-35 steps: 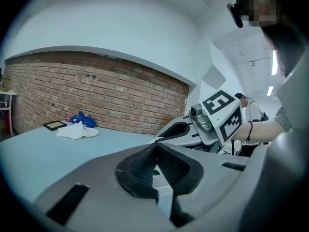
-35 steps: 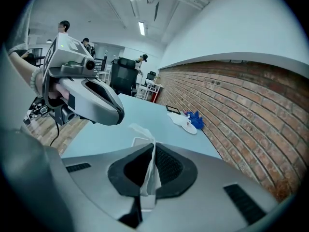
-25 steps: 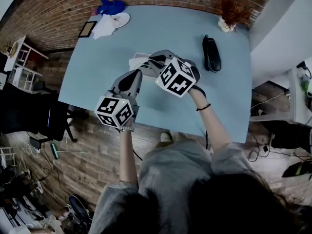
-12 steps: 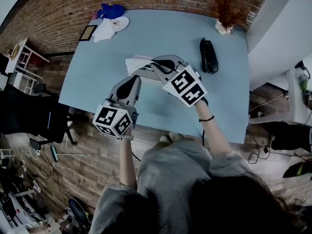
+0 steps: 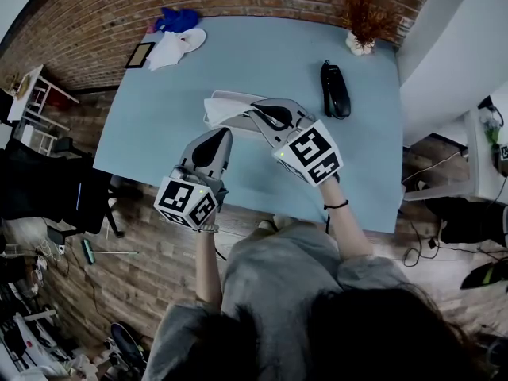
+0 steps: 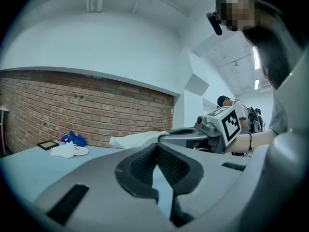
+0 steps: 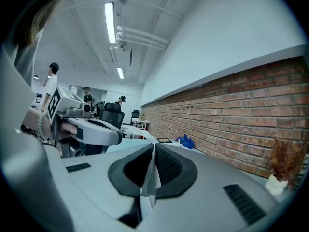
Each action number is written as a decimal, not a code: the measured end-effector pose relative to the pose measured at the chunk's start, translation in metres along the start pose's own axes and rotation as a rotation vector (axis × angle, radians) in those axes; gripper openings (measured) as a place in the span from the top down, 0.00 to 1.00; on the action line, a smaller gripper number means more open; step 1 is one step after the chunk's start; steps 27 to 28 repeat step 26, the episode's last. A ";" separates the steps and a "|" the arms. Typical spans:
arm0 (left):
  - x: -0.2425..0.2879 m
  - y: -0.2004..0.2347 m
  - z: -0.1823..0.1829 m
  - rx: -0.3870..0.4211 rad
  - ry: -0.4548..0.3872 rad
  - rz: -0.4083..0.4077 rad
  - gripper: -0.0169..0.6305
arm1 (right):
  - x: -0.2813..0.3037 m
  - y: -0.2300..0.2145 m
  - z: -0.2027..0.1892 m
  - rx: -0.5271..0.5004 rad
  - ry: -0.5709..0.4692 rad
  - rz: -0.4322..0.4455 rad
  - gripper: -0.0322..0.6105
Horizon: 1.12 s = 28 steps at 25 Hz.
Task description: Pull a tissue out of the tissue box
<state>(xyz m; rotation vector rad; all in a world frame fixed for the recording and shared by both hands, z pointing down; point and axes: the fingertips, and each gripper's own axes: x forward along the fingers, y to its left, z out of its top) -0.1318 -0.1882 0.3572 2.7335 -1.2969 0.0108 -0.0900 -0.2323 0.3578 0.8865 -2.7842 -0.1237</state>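
Note:
A white tissue (image 5: 225, 106) hangs over the blue table (image 5: 159, 109) and runs into my right gripper (image 5: 255, 111). That gripper is shut on the tissue; in the right gripper view a white strip (image 7: 149, 177) is pinched between its pads. My left gripper (image 5: 221, 136) floats just left of and below it, pointing level, jaws shut with nothing between them (image 6: 155, 148). From the left gripper view the tissue (image 6: 137, 139) spreads out left of the right gripper (image 6: 166, 138). I cannot make out the tissue box apart from the white sheet.
A black handset-like object (image 5: 334, 90) lies at the table's right. A dried plant in a white pot (image 5: 362, 24) stands at the back right corner. White cloth on a plate (image 5: 178, 44), a blue bundle (image 5: 178, 19) and a small dark frame (image 5: 141, 54) sit at the back left.
The right gripper has drawn back toward the person and to the right, rolling, with the tissue stretching out after it. The left gripper has shifted slightly nearer the table's front edge.

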 end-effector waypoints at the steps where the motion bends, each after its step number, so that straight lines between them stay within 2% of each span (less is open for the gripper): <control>1: 0.000 -0.002 -0.001 0.003 0.000 -0.001 0.97 | -0.003 0.000 0.000 0.008 -0.012 -0.001 0.95; 13: 0.002 -0.004 -0.004 0.026 0.008 0.022 0.97 | -0.012 0.000 0.000 0.065 -0.081 -0.003 0.95; 28: 0.010 -0.005 -0.009 0.019 0.025 0.024 0.97 | -0.013 -0.006 -0.005 0.087 -0.087 0.005 0.95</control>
